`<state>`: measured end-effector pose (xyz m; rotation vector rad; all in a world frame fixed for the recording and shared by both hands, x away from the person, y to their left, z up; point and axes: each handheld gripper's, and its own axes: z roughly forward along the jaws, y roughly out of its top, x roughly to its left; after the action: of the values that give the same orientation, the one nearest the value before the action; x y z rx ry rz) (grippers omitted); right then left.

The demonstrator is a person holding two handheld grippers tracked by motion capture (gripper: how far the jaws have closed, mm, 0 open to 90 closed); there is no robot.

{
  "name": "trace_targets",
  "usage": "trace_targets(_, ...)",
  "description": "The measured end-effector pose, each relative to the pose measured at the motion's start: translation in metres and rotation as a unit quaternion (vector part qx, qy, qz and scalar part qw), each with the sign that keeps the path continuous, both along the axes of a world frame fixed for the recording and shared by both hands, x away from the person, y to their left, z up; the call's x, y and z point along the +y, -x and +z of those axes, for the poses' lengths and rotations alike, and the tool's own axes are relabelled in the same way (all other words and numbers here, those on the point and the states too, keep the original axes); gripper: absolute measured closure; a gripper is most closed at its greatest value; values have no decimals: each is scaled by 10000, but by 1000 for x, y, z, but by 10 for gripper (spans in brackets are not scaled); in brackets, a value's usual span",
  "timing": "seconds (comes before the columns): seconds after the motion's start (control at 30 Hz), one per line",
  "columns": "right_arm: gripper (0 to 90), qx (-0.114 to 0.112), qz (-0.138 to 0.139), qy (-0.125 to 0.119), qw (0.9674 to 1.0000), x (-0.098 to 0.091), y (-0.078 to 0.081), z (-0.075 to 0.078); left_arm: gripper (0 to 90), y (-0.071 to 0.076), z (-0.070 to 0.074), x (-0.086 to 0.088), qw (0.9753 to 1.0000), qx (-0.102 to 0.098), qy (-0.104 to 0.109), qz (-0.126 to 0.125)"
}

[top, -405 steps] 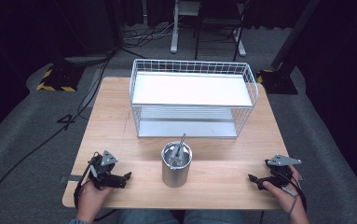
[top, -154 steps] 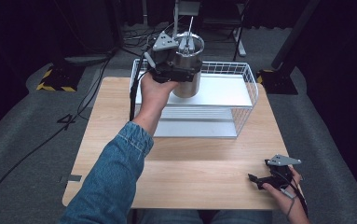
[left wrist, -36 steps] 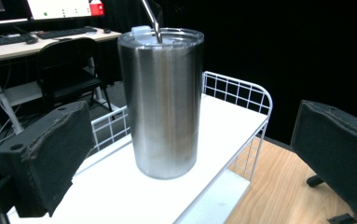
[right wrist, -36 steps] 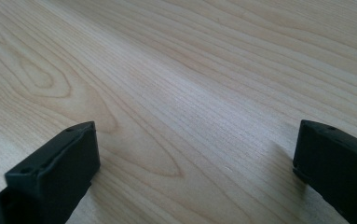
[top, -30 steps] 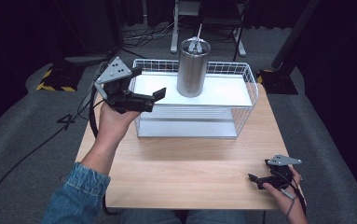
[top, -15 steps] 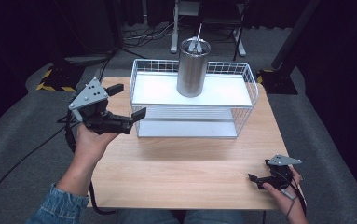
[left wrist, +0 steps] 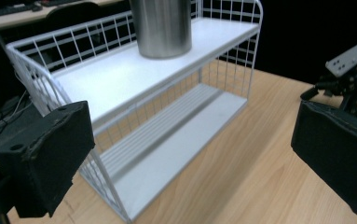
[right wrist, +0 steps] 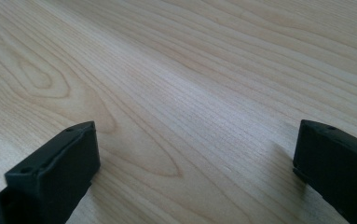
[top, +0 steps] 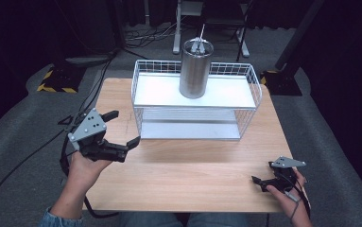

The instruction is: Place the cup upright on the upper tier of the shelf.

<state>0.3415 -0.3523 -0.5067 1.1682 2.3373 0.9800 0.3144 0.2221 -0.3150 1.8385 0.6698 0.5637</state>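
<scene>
Apparently the placing is done: the steel canister (top: pixel 195 68) stands upright on the wire rack's (top: pixel 143 90) top shelf. Left of the rack, the left tool (top: pixel 115 130) hangs wide open, empty; the right tool (top: pixel 263 182), near the tabletop's (top: pixel 188 175) front, rests open, empty.

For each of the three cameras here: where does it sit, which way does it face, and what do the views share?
High view: above the person's side, looking forward and down on the table; both hands, left gripper and right gripper show.
Left gripper view: rides the left gripper, jaws wide apart, facing the wire rack and steel canister.
Right gripper view: low over bare wood, jaws apart.
Shared: rack, canister and right gripper appear in high and left gripper views.
</scene>
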Motion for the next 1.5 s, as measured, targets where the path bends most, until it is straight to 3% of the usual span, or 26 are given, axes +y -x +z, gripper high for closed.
trace_targets(0.4,5,1,0,0,10000,0,0,0,0,14,-58,3,9991,318,-275,44)
trace_targets(0.7,5,-5,-5,-3,10000,0,0,0,0,15,-93,12,9973,669,-179,252)
trace_targets(0.9,4,-6,-5,-4,10000,0,0,0,0,8,-128,17,9934,1039,-276,406)
trace_targets(1.1,5,-5,2,-1,10000,0,0,0,1,3,-150,19,9897,1287,-281,563)
trace_targets(1.5,5,-7,3,-1,10000,0,0,0,12,-2,-177,13,9786,1722,-875,713)
